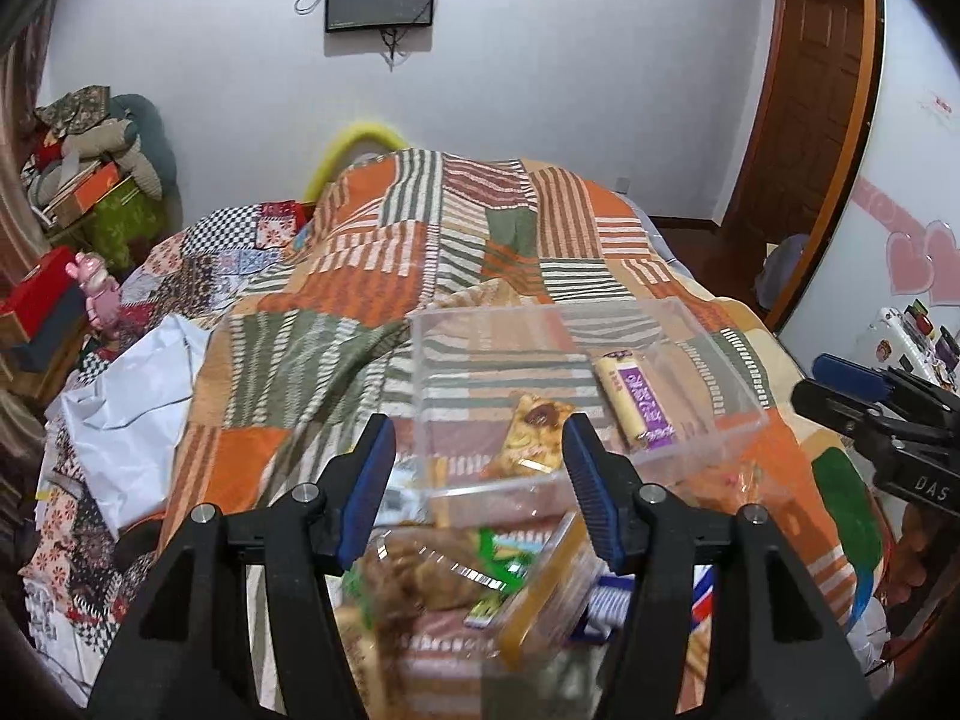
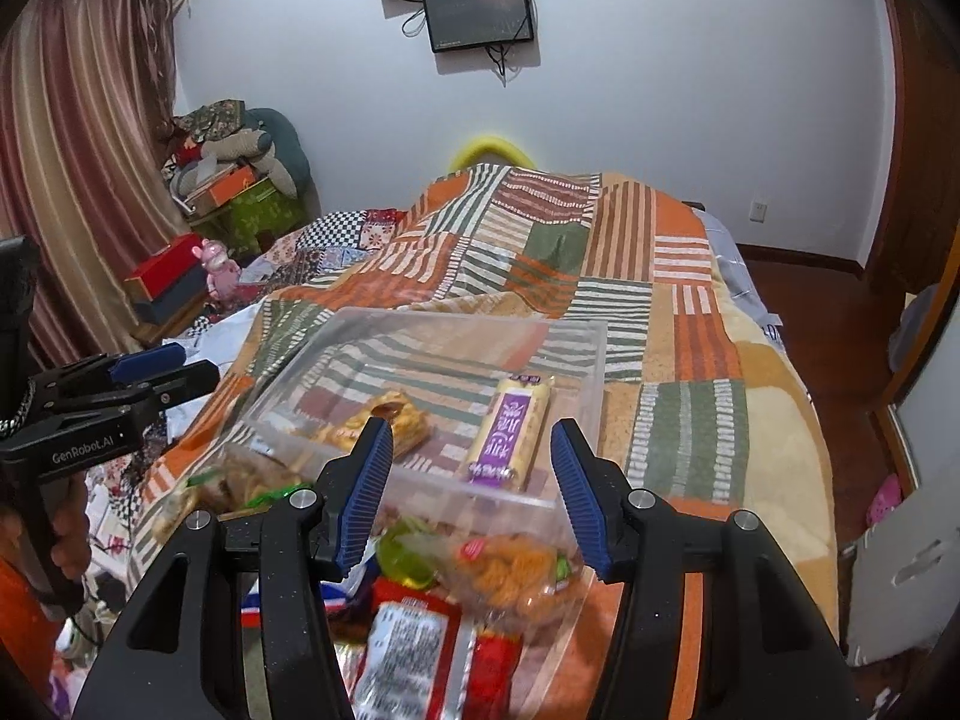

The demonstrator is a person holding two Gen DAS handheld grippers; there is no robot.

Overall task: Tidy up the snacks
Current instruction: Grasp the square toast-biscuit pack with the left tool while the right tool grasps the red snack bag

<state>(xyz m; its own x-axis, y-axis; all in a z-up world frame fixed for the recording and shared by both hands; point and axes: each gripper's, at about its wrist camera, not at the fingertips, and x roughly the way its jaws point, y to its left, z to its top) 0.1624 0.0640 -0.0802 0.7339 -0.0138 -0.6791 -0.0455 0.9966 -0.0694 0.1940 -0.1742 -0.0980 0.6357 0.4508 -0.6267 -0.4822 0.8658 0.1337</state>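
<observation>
Both claws open, empty: left gripper [image 1: 477, 495], right gripper [image 2: 471, 495]. Clear box [image 2: 576, 324] mid-frame holds purple bar [image 2: 510, 426] and pastry [image 2: 390, 420]; loose snacks [image 2: 510, 570] bottom centre. Grab one pack by its edge, drop flat beside bar

Bed under patchwork striped blanket [image 2: 600, 276]. On it: clear plastic bin [image 2: 594, 348] centre; loose snack packets [image 2: 516, 570] heaped at 6 o'clock of bin; white sheet [image 1: 138, 396] at 9 o'clock.

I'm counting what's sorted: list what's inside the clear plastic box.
The clear plastic box holds two snacks: a purple-labelled bar and a pastry packet. The left tong's finger covers part of the packet.
</observation>
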